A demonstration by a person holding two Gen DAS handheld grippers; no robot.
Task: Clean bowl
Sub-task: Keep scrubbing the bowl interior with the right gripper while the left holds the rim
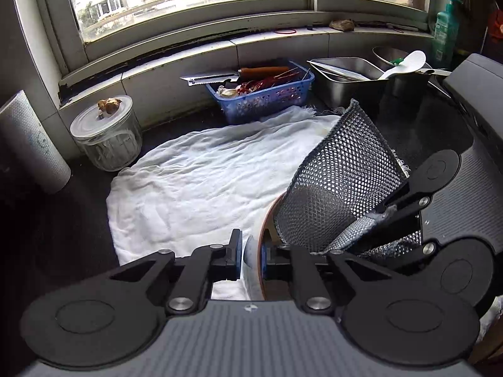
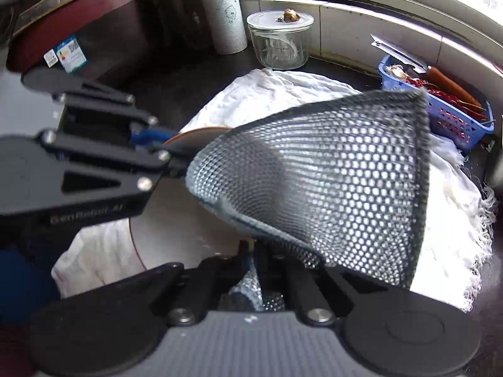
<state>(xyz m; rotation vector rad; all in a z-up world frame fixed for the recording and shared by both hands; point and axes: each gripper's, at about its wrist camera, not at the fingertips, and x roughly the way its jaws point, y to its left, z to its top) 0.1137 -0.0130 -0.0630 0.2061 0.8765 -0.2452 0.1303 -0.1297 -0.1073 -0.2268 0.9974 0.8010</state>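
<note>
Left gripper (image 1: 251,259) clamping bowl (image 1: 254,262) rim, mesh cloth (image 1: 339,182) beside

White cloth (image 1: 195,182) spread on dark surface (image 1: 78,235). Lidded glass jar (image 1: 107,135) beside paper roll (image 1: 28,144). Blue basket (image 1: 267,94) under windowsill holds knife (image 1: 220,77), red chillies. Steel tray (image 1: 349,75), green bottle (image 1: 444,28) beyond.

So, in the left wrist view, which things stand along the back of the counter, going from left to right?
Paper towel roll → glass jar → blue basket → steel tray → green soap bottle.
</note>
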